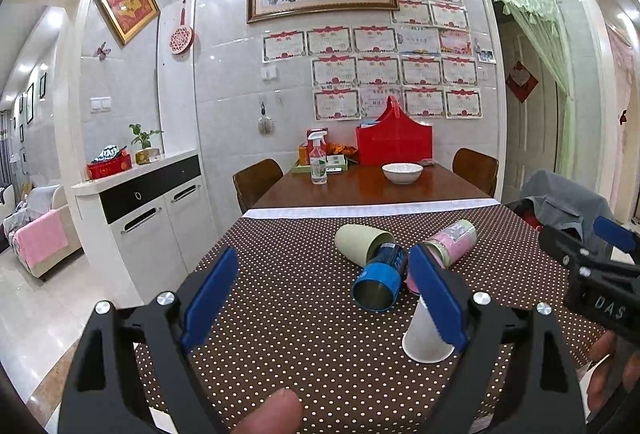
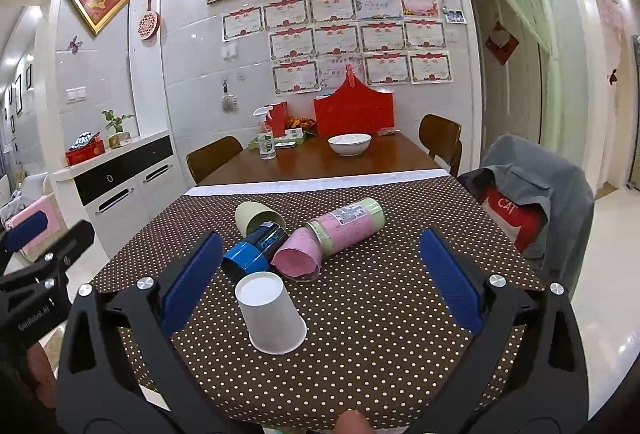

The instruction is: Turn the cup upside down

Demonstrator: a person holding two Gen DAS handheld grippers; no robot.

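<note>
A white paper cup (image 2: 271, 314) stands upside down on the dotted brown tablecloth (image 2: 380, 314), its rim on the cloth; in the left wrist view it (image 1: 423, 334) is partly hidden behind my left gripper's right finger. Behind it lie a blue metal cup (image 2: 252, 250), a pale green cup (image 2: 256, 216), a pink cup (image 2: 298, 258) and a pink-and-green cup (image 2: 346, 224), all on their sides. My left gripper (image 1: 324, 298) is open and empty, above the cloth. My right gripper (image 2: 320, 282) is open and empty, with the white cup between its fingers, near the left one.
A white bowl (image 2: 349, 143), a spray bottle (image 2: 266, 138) and a red basket (image 2: 354, 112) stand at the far end of the table. Wooden chairs flank the table; a chair draped with grey cloth (image 2: 536, 186) stands at the right. A white cabinet (image 2: 116, 182) stands at the left.
</note>
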